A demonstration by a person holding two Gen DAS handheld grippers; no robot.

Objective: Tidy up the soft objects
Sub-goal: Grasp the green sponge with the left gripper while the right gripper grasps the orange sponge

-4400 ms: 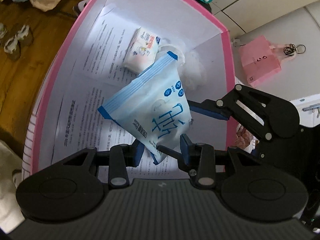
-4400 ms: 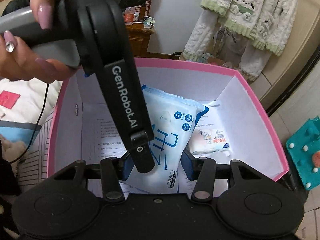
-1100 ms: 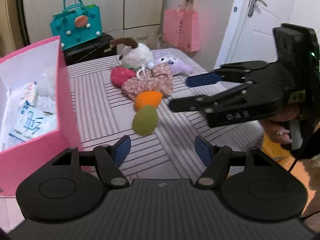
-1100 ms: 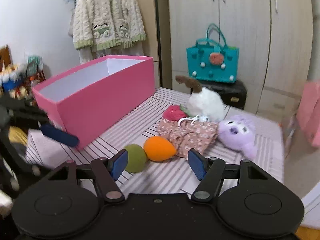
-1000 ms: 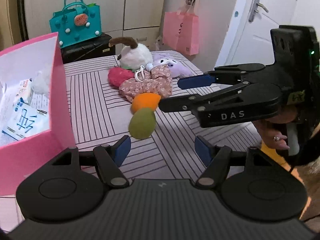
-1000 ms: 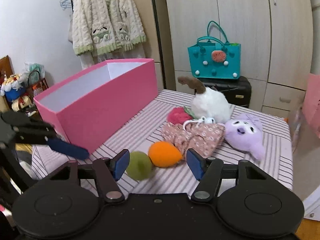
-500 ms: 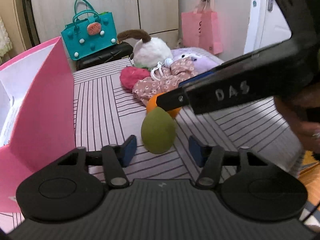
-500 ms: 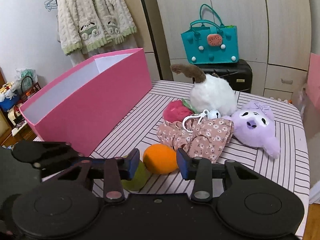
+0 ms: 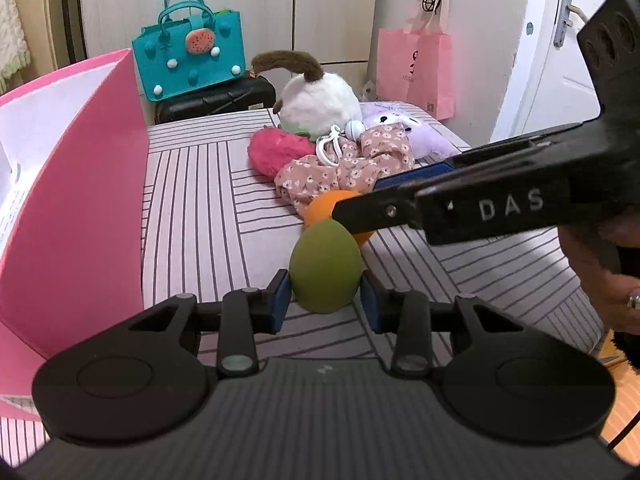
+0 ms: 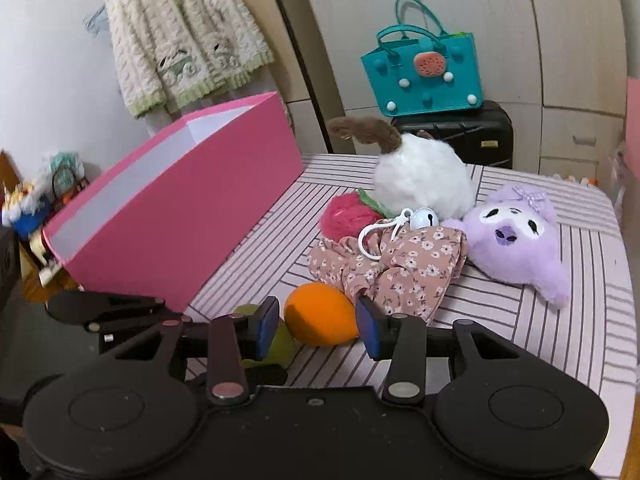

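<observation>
A green egg-shaped sponge [image 9: 325,266] stands on the striped table between the fingers of my left gripper [image 9: 325,300]; the jaws sit close on both sides, with thin gaps showing. An orange sponge [image 10: 321,314] lies between the fingers of my right gripper [image 10: 318,326], also with small gaps. Behind them lie a floral cloth [image 10: 394,268], a red plush [image 10: 346,216], a white plush [image 10: 420,178] and a purple plush [image 10: 516,236]. The pink box [image 10: 188,208] stands open at the left.
My right gripper's arm [image 9: 480,204] crosses the left wrist view from the right, just above the orange sponge [image 9: 332,206]. A teal bag [image 10: 422,68] on a black case, a pink paper bag [image 9: 416,68] and a hanging cardigan [image 10: 184,32] are behind the table.
Both grippers have moved from the box to the table and closed in. The left jaws now flank the green sponge, the right jaws flank the orange one, and both have narrowed.
</observation>
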